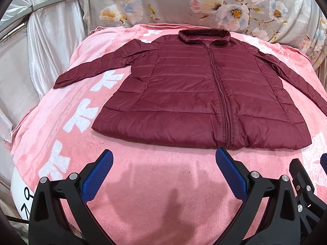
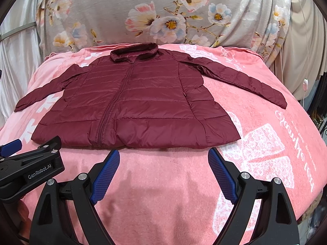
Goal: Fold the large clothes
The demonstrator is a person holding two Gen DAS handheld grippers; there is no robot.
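Left wrist view: a maroon quilted jacket is seen laid flat, front up and zipped, on a pink blanket, its collar toward the far edge and its hem toward the near edge. One sleeve is stretched toward the blanket's left edge, the other toward the right edge. The left gripper is held released, blue pads spread wide, just short of the hem and apart from it. Right wrist view: the right gripper is likewise spread wide and empty near the hem. A floral cloth is draped behind the blanket's far edge.
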